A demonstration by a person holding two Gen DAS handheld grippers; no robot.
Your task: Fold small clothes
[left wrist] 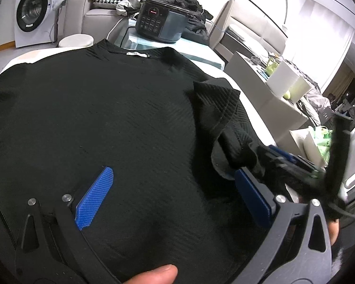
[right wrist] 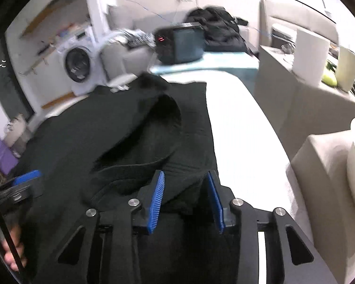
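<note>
The right gripper (right wrist: 185, 201) clamps its 2 blue pads on a bunched fold of the black top (left wrist: 101, 118); the left gripper (left wrist: 175, 198) hovers spread wide over that top, gripping nothing; the top lies flat on the white table (right wrist: 243, 130), the black cooker (left wrist: 161, 21) beyond its collar.

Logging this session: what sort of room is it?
Probably a home living or laundry area: a white front-loading washing machine, a beige sofa piled with clothes, and a black electric pressure cooker.
</note>
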